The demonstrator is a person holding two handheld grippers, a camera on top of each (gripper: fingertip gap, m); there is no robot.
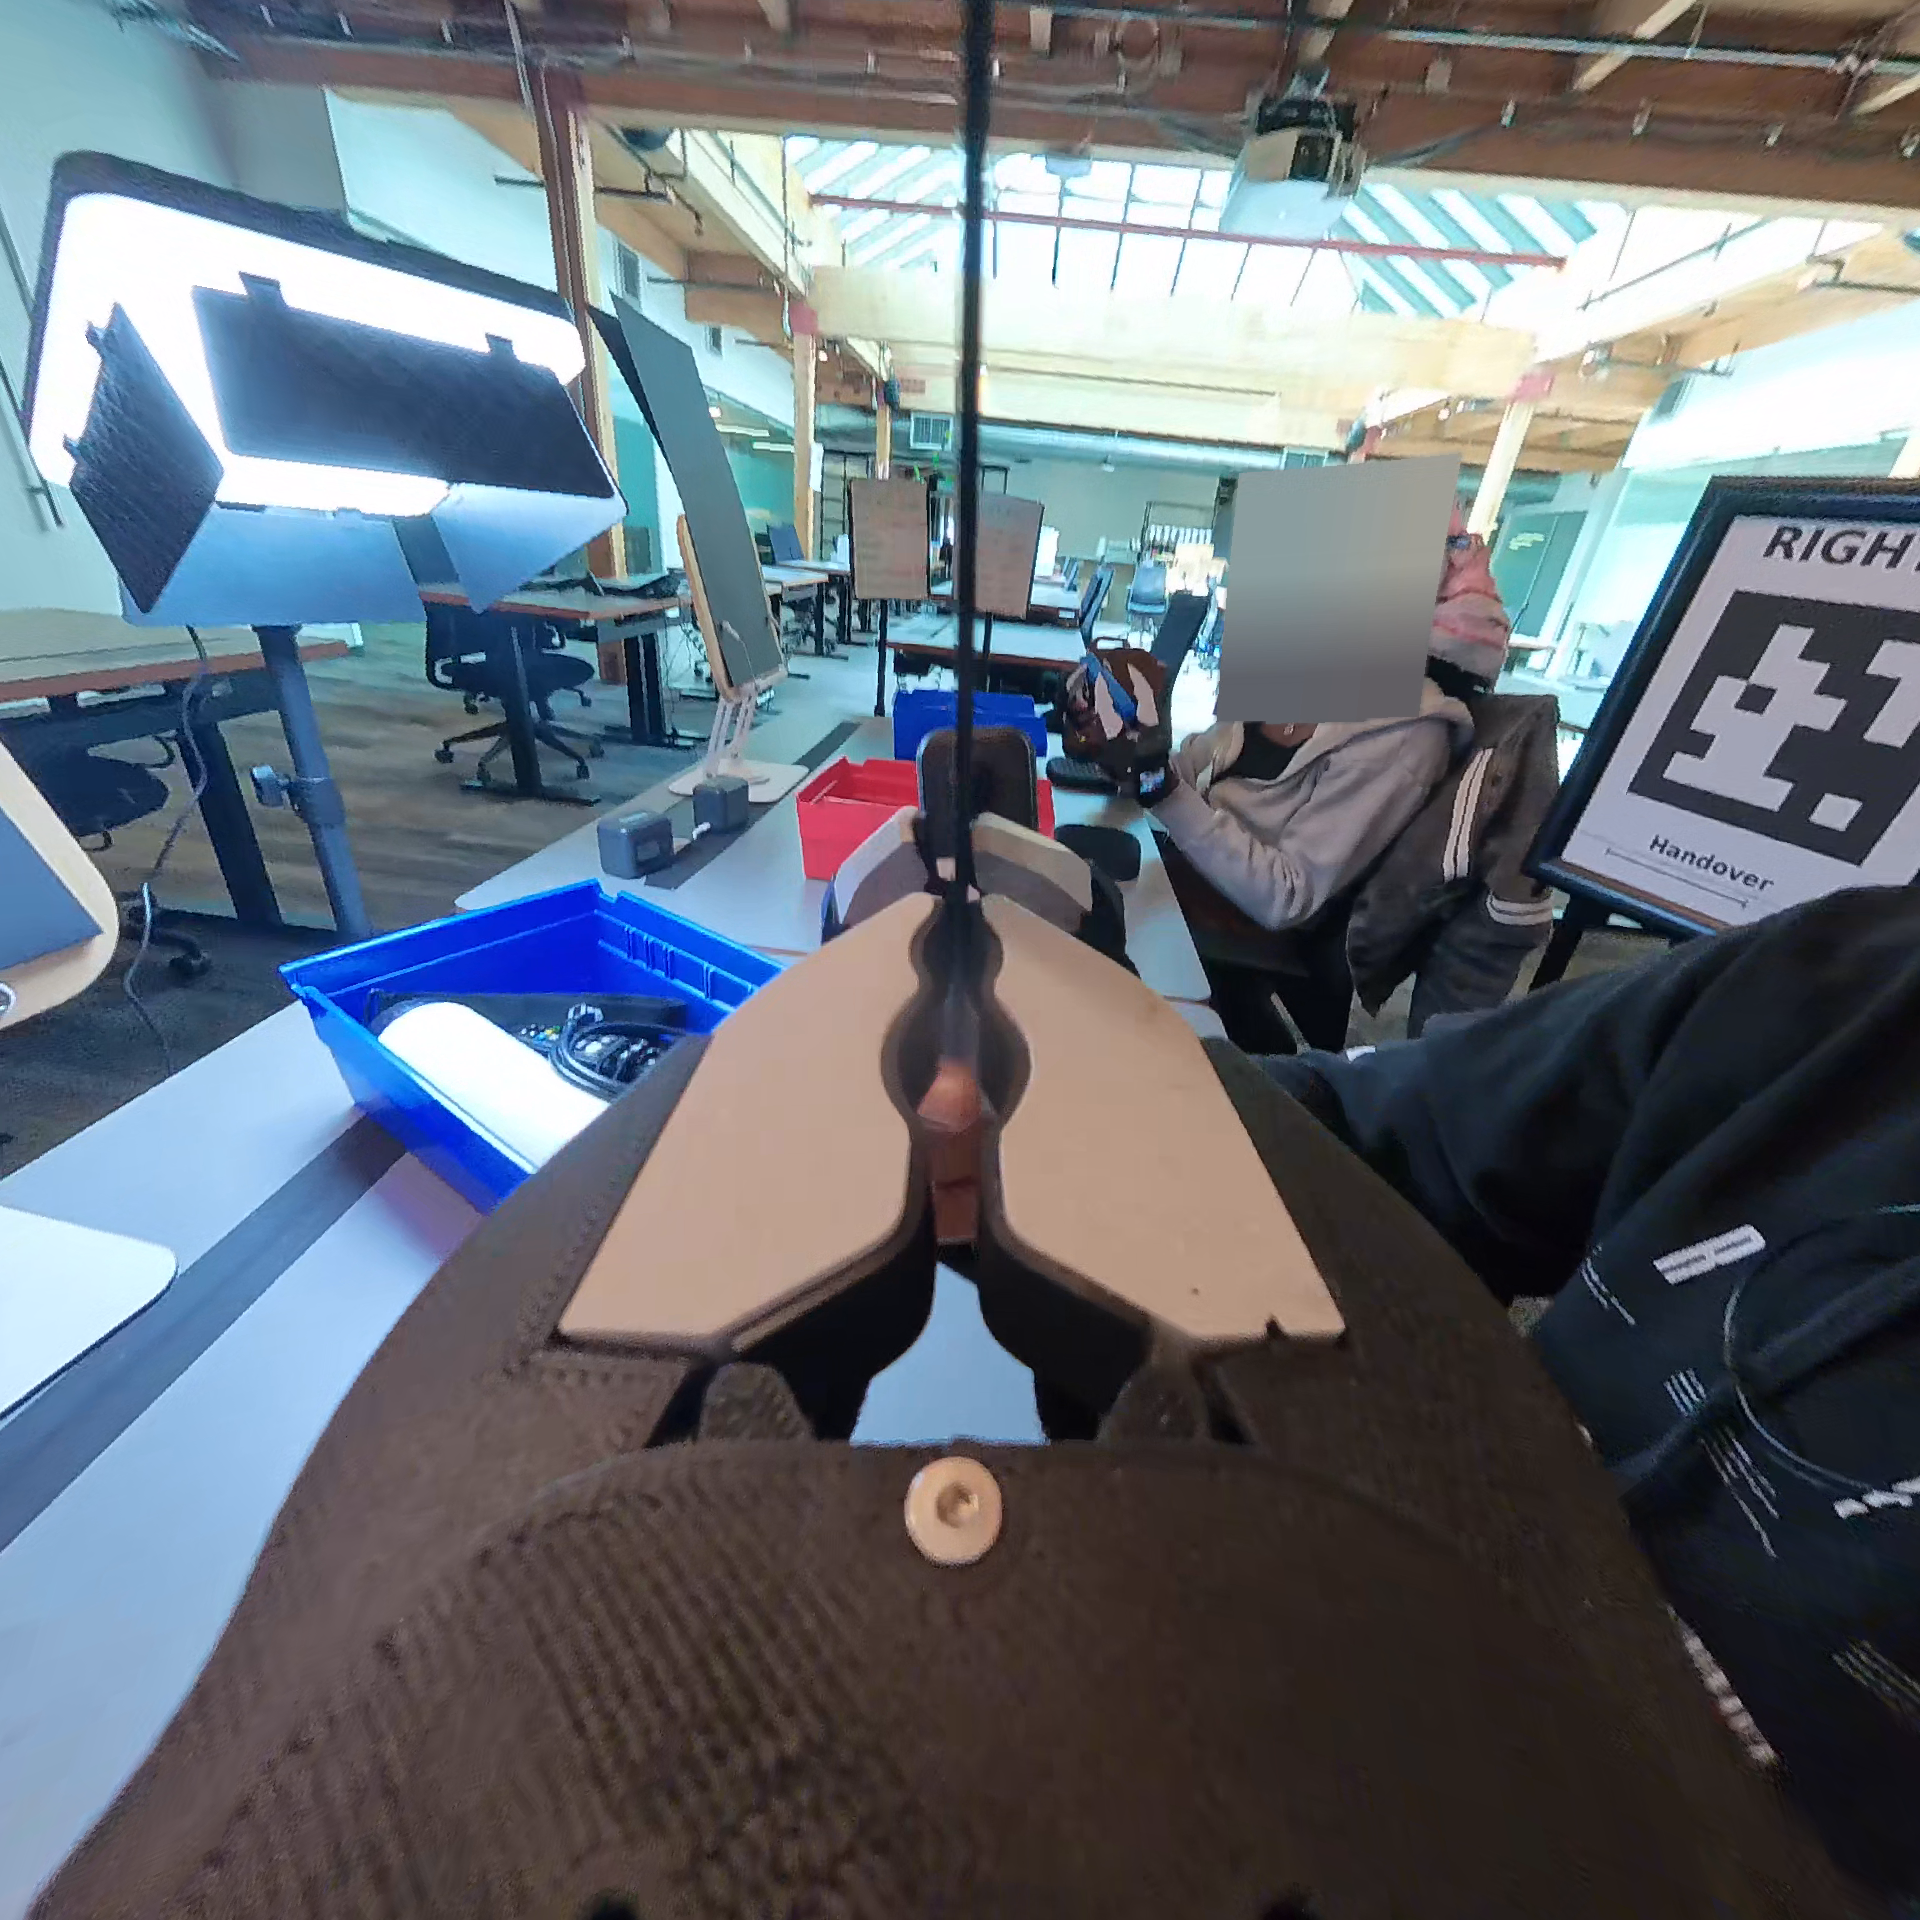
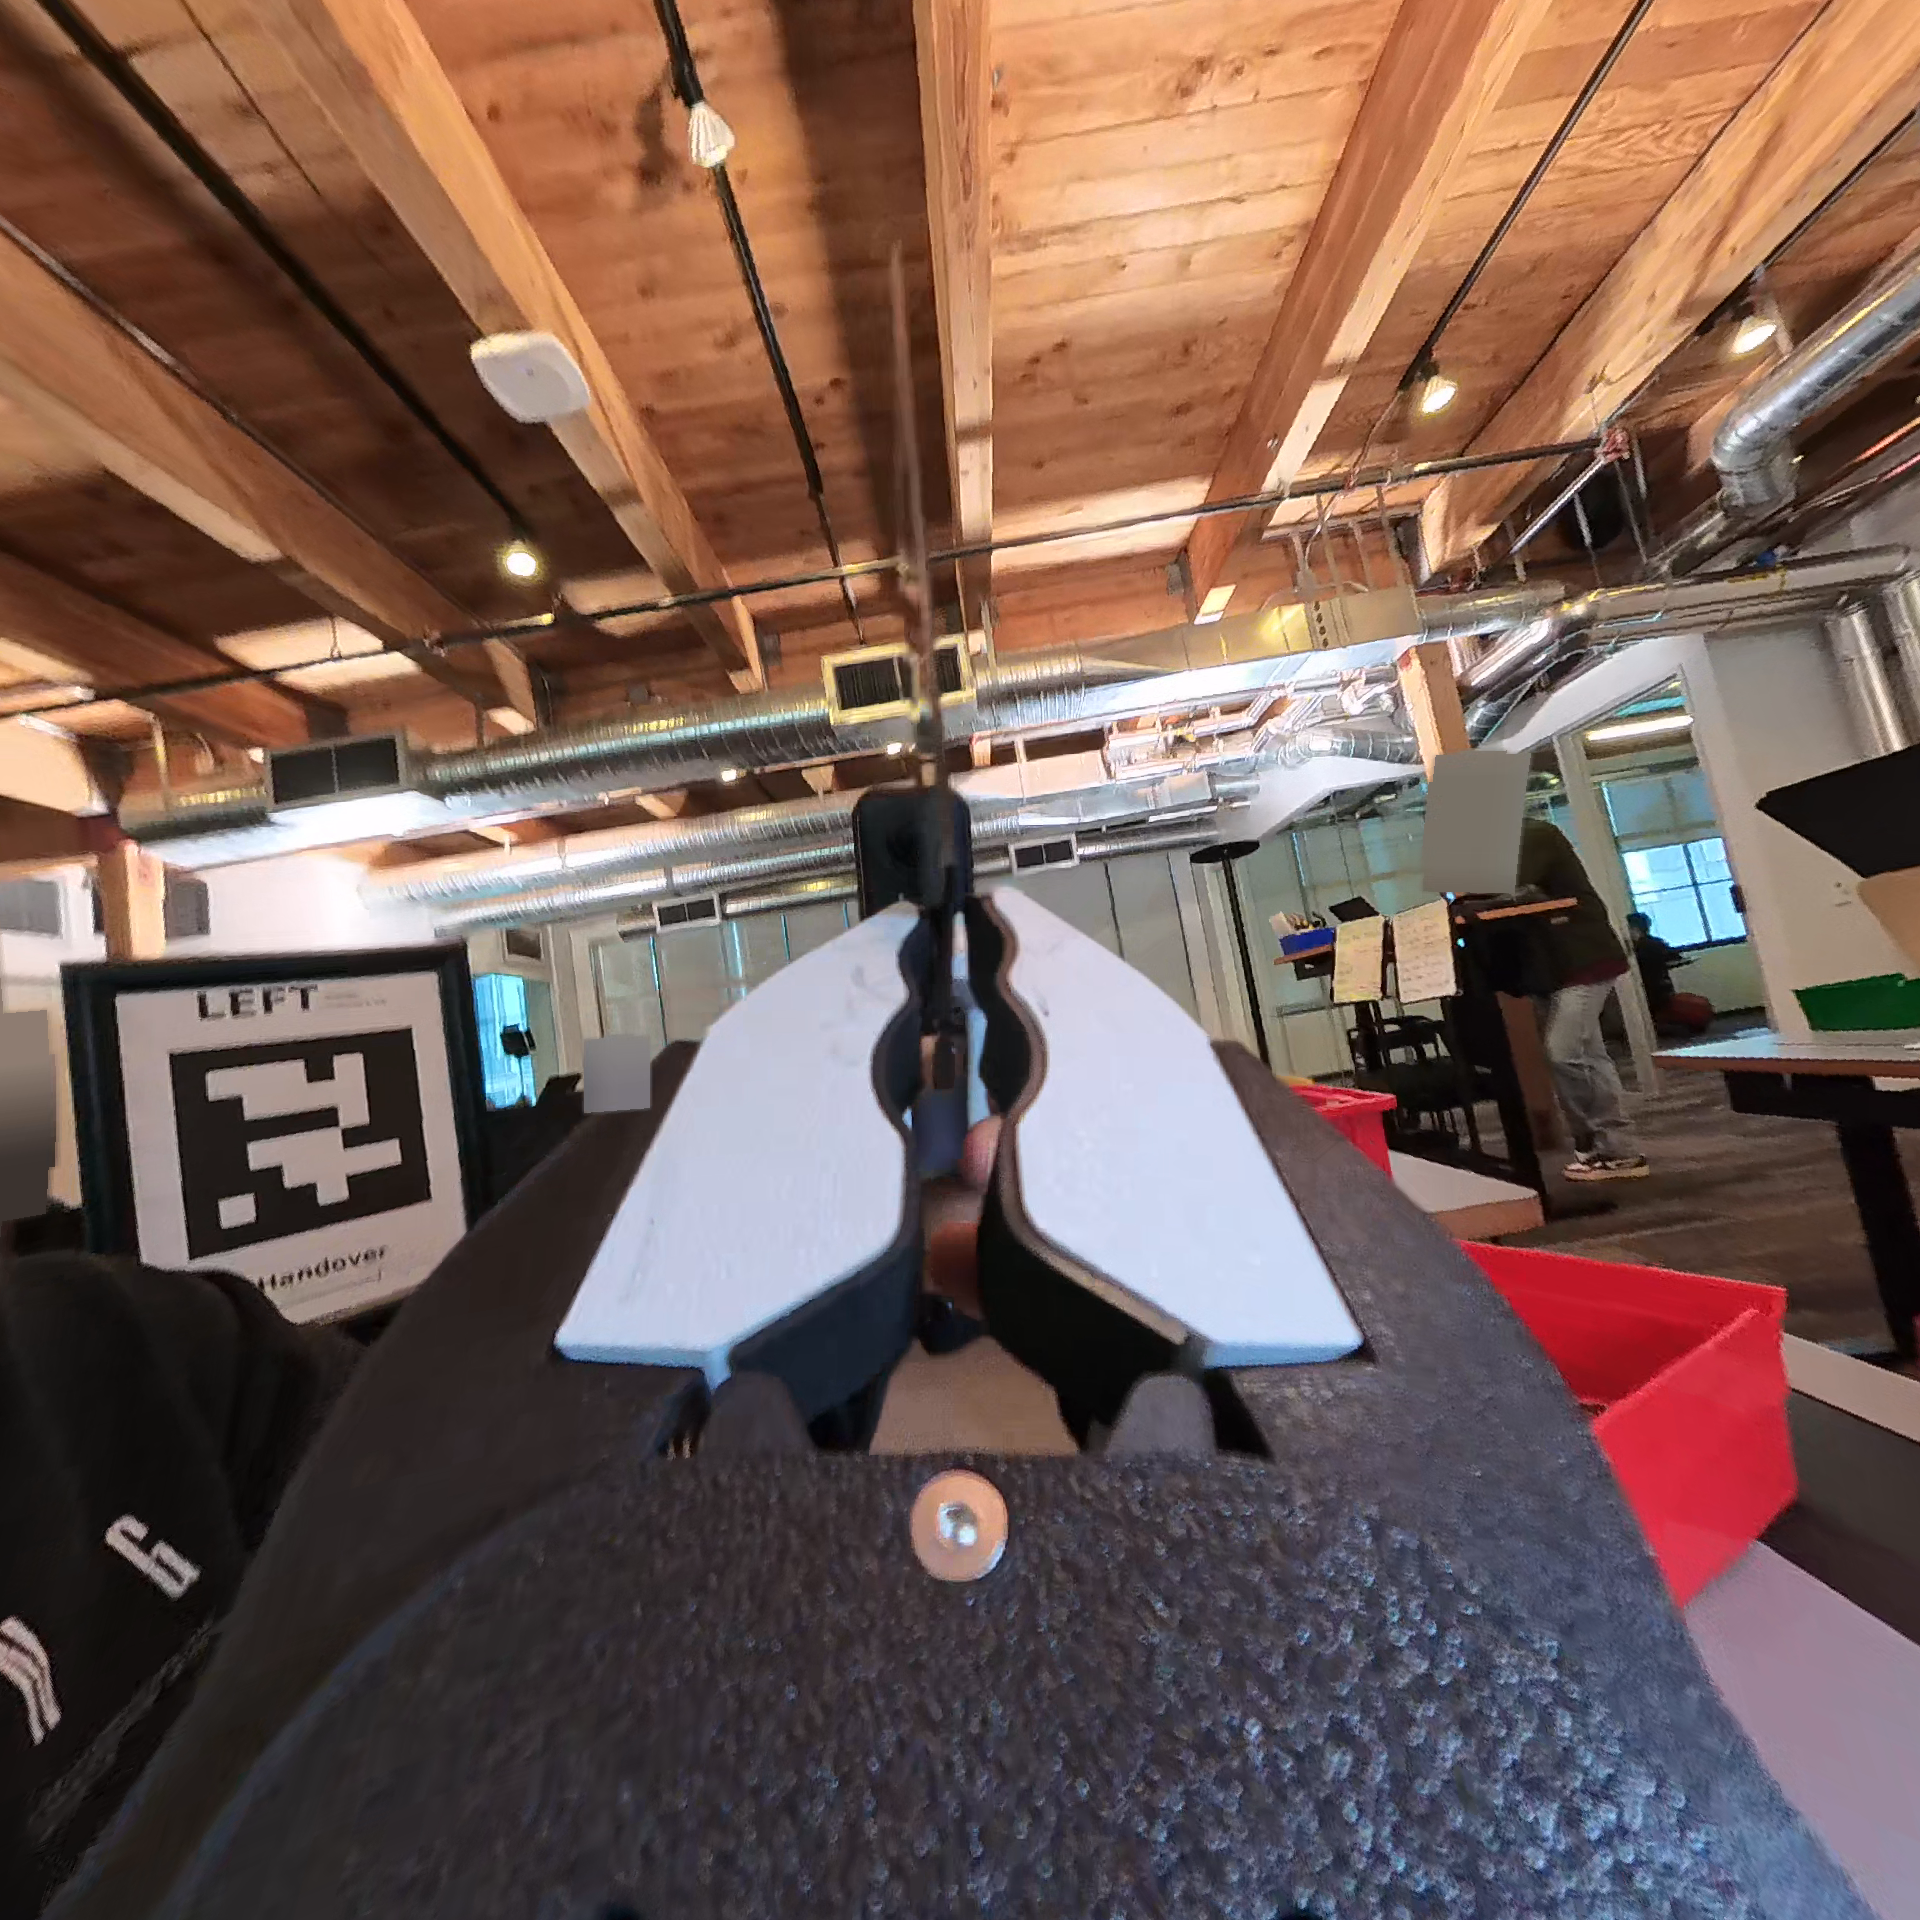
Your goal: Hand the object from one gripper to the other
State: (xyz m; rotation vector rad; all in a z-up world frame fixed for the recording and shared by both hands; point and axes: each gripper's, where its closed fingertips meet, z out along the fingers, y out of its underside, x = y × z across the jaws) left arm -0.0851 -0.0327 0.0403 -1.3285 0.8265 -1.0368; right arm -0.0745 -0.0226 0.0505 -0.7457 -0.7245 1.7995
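— Where was the thing being handed over?

— Between both tools at once, as far as I could see; a thin black rod or cord (image 1: pixel 971 436) ran straight up from the tip of the left gripper (image 1: pixel 956 925), and its pale tan fingers (image 1: pixel 790 1153) were pressed together around it, with a small brownish piece wedged lower in the gap.

— And the other tool?

— The right gripper (image 2: pixel 948 914) had its pale blue-white fingers (image 2: pixel 1132 1143) drawn close as well; a dark slim part sat in the narrow slot between them, and a thin stem (image 2: pixel 914 499) rose past the tip toward the wooden ceiling beams (image 2: pixel 956 312) — blurred, so I could not say exactly what it was. Just beyond each tip the other tool's dark body showed, nearly nose to nose.

— What lay round about?

— A blue plastic bin (image 1: pixel 416 971) holding a white roll and cables stood on the grey table (image 1: pixel 208 1164), left of the tan fingers; a red plastic tray (image 2: pixel 1662 1392) sat on the right; two black-framed boards with square black-and-white markers (image 1: pixel 1787 727) (image 2: pixel 281 1112) stood at either side; a lit studio lamp panel (image 1: pixel 312 384) stood on a stand; a black sleeve (image 1: pixel 1662 1122) crossed the right edge.
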